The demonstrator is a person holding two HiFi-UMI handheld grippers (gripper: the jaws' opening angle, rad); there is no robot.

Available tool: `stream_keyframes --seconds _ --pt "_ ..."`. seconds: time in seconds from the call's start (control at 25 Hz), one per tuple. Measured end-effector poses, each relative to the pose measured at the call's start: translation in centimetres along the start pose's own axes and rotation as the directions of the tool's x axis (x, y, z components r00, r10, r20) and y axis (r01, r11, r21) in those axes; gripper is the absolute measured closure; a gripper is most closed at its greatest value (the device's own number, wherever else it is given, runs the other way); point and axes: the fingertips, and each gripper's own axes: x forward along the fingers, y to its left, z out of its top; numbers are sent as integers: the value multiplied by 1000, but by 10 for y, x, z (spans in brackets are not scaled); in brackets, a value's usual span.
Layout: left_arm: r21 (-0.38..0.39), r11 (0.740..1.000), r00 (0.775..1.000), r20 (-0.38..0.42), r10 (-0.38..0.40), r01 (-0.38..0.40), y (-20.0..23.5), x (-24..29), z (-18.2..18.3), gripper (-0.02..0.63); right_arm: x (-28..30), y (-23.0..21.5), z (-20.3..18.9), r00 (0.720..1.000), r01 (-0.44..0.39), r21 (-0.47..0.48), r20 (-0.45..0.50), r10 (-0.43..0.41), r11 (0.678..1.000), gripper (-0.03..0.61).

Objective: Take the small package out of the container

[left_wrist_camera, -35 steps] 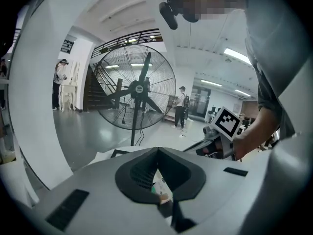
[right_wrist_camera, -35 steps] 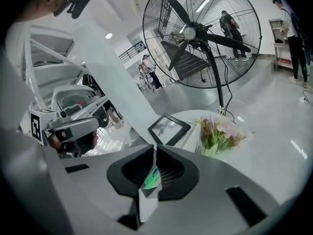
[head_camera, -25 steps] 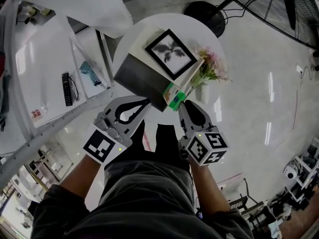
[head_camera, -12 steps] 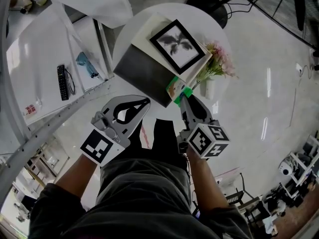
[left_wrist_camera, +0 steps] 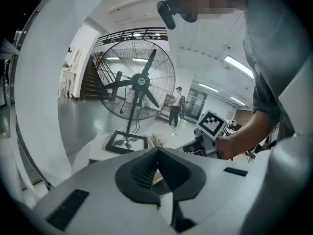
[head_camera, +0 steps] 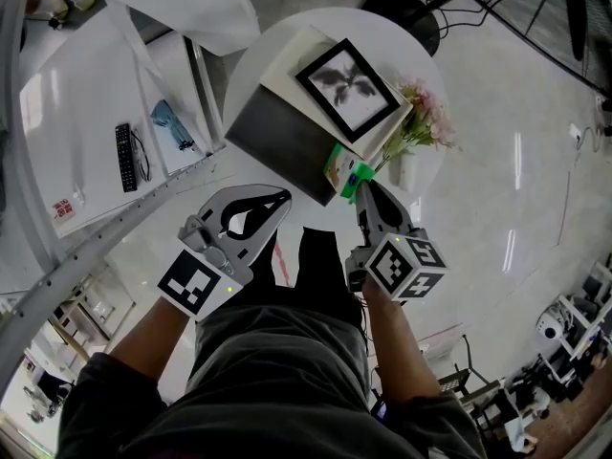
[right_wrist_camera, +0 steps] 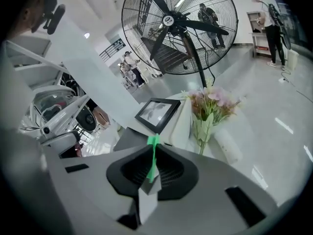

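A dark grey container (head_camera: pixel 282 146) stands on a round white table (head_camera: pixel 287 46), with a framed picture (head_camera: pixel 349 89) lying on top of it. The small green-and-white package (head_camera: pixel 342 172) sticks out at the container's near corner. My right gripper (head_camera: pixel 362 188) is shut on the package's green edge (right_wrist_camera: pixel 153 153). In the right gripper view the jaws (right_wrist_camera: pixel 154 150) pinch that thin edge. My left gripper (head_camera: pixel 282 197) hovers shut and empty, left of the package and just short of the container; its own view shows its jaws (left_wrist_camera: pixel 157 154) pressed together.
Pink flowers (head_camera: pixel 419 127) in a white vase (head_camera: pixel 402 172) stand right of the container. A large floor fan (right_wrist_camera: pixel 178 26) rises behind the table, its base (head_camera: pixel 397 22) on the floor. A white shelf on the left carries a remote (head_camera: pixel 124 161).
My right gripper has pushed forward and slightly right, with the package's green edge in its jaws. The left gripper has barely moved.
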Motion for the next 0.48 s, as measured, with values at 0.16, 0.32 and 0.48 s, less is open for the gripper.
stream_keyframes --seconds 0.16,0.32,0.48 --pt "17 1000 1000 11 -1 1 -4 -6 5 598 -1 0 -3 1000 0 13 -2 0 1000 554" --pt "27 1000 1000 25 2 -3 -7 -12 11 598 -5 9 2 999 -29 16 16 29 999 555" --pt "46 999 999 46 6 -9 -11 -20 25 598 -14 22 12 998 -61 -1 32 61 998 555"
